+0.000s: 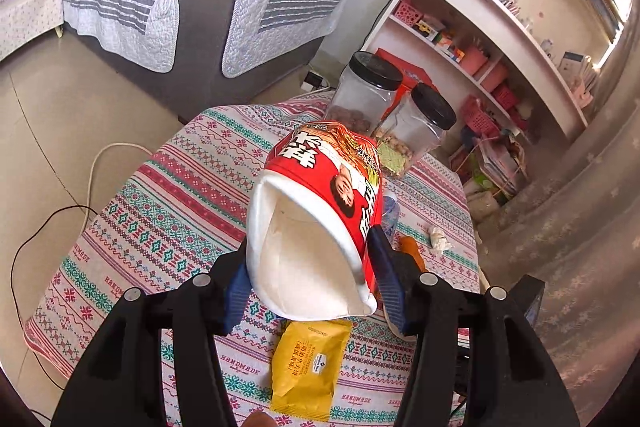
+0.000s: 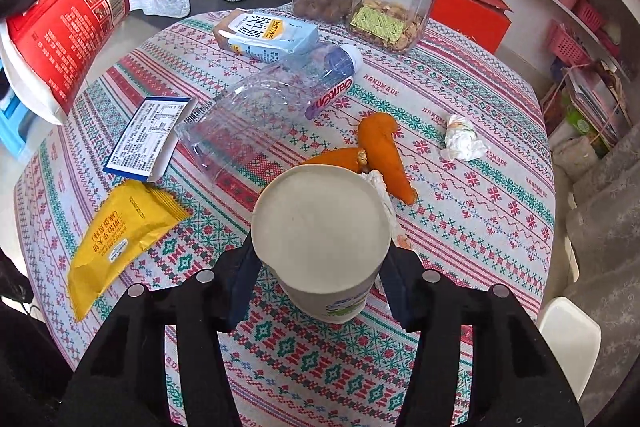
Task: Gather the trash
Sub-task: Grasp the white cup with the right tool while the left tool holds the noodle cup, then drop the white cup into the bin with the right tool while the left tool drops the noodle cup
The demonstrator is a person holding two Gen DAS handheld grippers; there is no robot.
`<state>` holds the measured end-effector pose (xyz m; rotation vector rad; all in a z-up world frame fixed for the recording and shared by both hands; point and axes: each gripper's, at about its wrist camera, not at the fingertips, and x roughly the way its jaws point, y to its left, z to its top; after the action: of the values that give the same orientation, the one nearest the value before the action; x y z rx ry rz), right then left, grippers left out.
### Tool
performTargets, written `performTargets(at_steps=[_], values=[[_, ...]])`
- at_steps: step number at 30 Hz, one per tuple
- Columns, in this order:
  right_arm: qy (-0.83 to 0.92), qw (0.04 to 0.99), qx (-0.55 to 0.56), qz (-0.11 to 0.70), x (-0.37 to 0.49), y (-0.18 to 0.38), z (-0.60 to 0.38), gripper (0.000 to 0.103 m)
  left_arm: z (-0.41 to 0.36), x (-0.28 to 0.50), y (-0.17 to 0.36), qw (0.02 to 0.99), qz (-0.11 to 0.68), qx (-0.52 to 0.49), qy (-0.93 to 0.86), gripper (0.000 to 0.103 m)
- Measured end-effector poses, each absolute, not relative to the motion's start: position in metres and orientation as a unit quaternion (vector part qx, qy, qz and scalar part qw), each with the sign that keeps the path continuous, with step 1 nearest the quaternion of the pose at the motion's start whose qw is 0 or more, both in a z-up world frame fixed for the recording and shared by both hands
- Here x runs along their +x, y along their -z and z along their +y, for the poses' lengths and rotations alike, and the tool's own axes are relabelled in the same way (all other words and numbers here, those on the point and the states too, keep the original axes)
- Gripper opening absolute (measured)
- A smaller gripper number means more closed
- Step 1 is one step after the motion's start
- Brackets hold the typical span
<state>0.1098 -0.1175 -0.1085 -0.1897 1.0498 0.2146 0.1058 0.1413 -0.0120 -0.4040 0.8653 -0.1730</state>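
A round table [image 2: 480, 131] under a patterned cloth fills the scene. Above its left side, the left gripper [image 1: 312, 279] clenches a squashed red noodle cup [image 1: 320, 211], held off the cloth. The right gripper [image 2: 318, 267] grasps a white paper cup [image 2: 320, 227] near the front edge. A clear bottle [image 2: 256, 119], yellow packet [image 2: 120, 239], orange peel [image 2: 384, 151] and crumpled tissue [image 2: 462, 139] lie beyond.

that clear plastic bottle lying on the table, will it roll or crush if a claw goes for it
The bottle lies on its side on the cloth, so a nudge would probably roll it. It looks empty and thin-walled, so likely light and apt to dent under a firm squeeze. Its smooth plastic may slip; its neck near the cap seems the stiffer hold.
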Motion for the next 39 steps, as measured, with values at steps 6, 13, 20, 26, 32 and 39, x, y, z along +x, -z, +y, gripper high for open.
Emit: performTargets(at_steps=[6, 13, 20, 26, 32, 39], values=[[-0.108, 0.876, -0.036, 0.468, 0.108, 0.078, -0.12, 0.051, 0.143, 0.105, 0.014, 0.885, 0.417, -0.193, 0.078, 0.054], [-0.121, 0.906, 0.009, 0.406, 0.096, 0.03, -0.127, 0.051, 0.137, 0.103, 0.014, 0.887, 0.413, -0.191, 0.078, 0.054], [-0.121, 0.925, 0.045, 0.357, 0.082, -0.003, -0.14, 0.051, 0.127, 0.102, 0.012, 0.889, 0.409, -0.187, 0.086, 0.054], [-0.095, 0.941, 0.053, 0.32, 0.066, -0.023, -0.157, 0.051, 0.113, 0.1, 0.011, 0.888, 0.409, -0.183, 0.097, 0.054], [-0.044, 0.952, 0.055, 0.297, 0.052, -0.035, -0.184, 0.052, 0.096, 0.1, 0.014, 0.888, 0.413, -0.173, 0.105, 0.054], [0.048, 0.958, 0.055, 0.277, 0.031, -0.042, -0.225, 0.052, 0.081, 0.101, 0.016, 0.889, 0.411, -0.165, 0.114, 0.054]])
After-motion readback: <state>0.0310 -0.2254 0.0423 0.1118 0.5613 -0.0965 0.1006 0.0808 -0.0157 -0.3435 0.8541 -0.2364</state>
